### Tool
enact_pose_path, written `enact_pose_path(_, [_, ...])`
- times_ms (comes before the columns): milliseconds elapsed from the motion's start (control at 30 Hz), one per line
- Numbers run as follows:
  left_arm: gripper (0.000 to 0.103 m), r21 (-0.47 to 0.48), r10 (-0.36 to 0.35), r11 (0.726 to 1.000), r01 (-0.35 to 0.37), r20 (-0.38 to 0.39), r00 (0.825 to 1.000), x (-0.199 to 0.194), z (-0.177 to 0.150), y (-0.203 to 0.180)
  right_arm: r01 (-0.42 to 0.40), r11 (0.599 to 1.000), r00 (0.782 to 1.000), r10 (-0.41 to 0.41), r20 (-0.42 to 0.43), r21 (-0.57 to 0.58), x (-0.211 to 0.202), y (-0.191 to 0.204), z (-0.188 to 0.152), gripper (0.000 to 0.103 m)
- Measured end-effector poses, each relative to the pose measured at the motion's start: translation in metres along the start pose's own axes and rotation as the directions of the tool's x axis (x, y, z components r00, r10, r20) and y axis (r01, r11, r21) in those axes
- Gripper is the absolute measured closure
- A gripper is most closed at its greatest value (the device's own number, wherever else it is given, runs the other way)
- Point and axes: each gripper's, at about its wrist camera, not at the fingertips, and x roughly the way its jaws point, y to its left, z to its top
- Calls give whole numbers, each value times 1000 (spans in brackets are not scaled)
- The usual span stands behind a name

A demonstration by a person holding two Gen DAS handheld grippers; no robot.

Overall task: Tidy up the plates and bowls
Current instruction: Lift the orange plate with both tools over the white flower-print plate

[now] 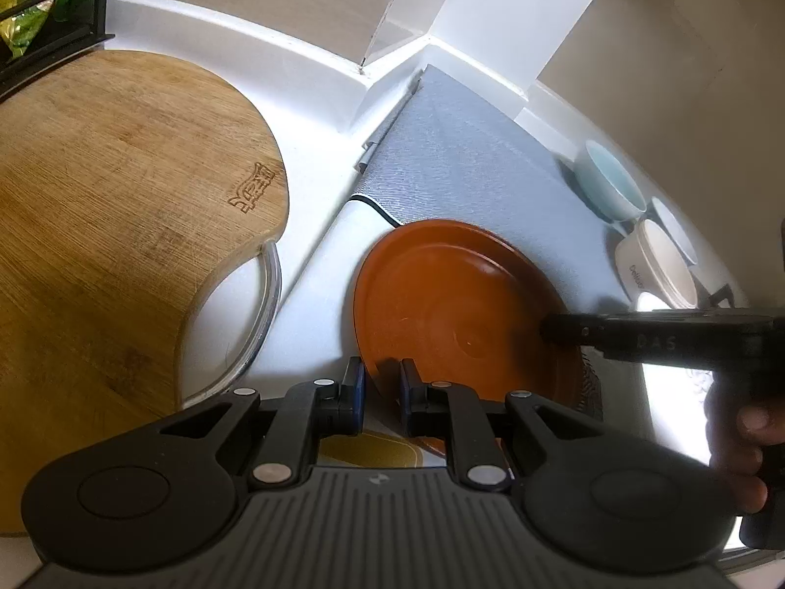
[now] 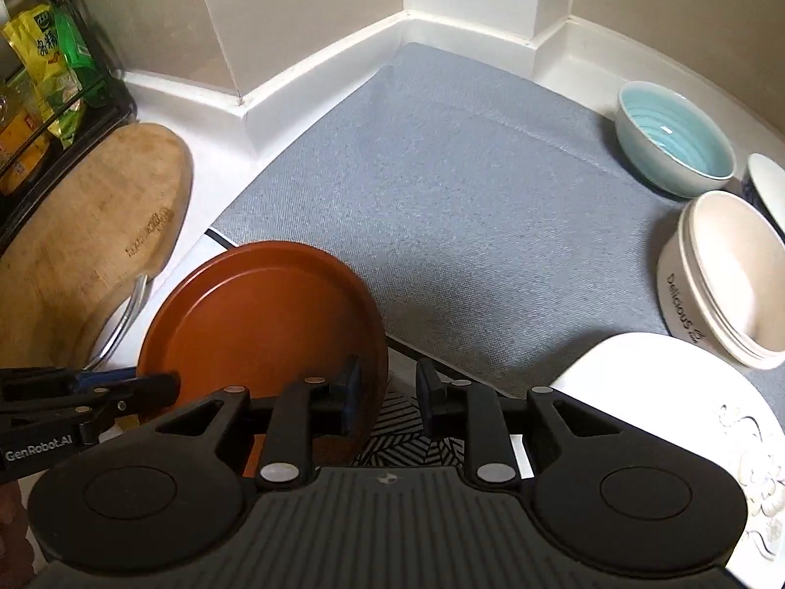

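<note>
An orange-brown plate (image 1: 441,304) is held tilted above the counter at the near left edge of the grey mat (image 1: 466,172). My left gripper (image 1: 382,388) is shut on its rim. My right gripper (image 2: 385,390) straddles the plate's (image 2: 265,314) opposite rim, its jaws a little apart, and it shows in the left wrist view (image 1: 549,331) as a dark arm. A pale blue bowl (image 2: 677,140), a cream "Delicious" bowl (image 2: 726,280), a blue-and-white bowl (image 2: 765,186) and a white patterned plate (image 2: 687,392) sit at the right of the mat (image 2: 466,206).
A round wooden cutting board (image 1: 113,226) lies at the left over a clear glass rim (image 1: 267,304). A black wire rack (image 2: 59,88) with snack packets stands at the far left. White wall ledges (image 2: 319,59) border the mat. A black-and-white patterned surface (image 2: 407,432) lies under the plate.
</note>
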Motion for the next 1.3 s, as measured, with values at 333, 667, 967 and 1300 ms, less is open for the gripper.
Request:
enact_pose_path(333, [87, -30, 99, 995, -99, -3, 995, 1, 2, -18, -116, 992, 993, 115, -15, -40, 3, -6, 0, 82])
enact_pose_path(667, [87, -7, 141, 990, -141, 52, 989, -26, -1, -50, -193, 981, 979, 194, 55, -39, -36, -26, -2, 88])
enact_pose_path(967, [87, 60, 119, 991, -122, 54, 991, -36, -9, -89, -214, 977, 969, 212, 129, 5, -77, -57, -15, 88])
enact_pose_path(1300, [87, 145, 69, 987, -74, 39, 997, -34, -22, -127, -184, 979, 973, 168, 155, 88, -103, -93, -50, 88])
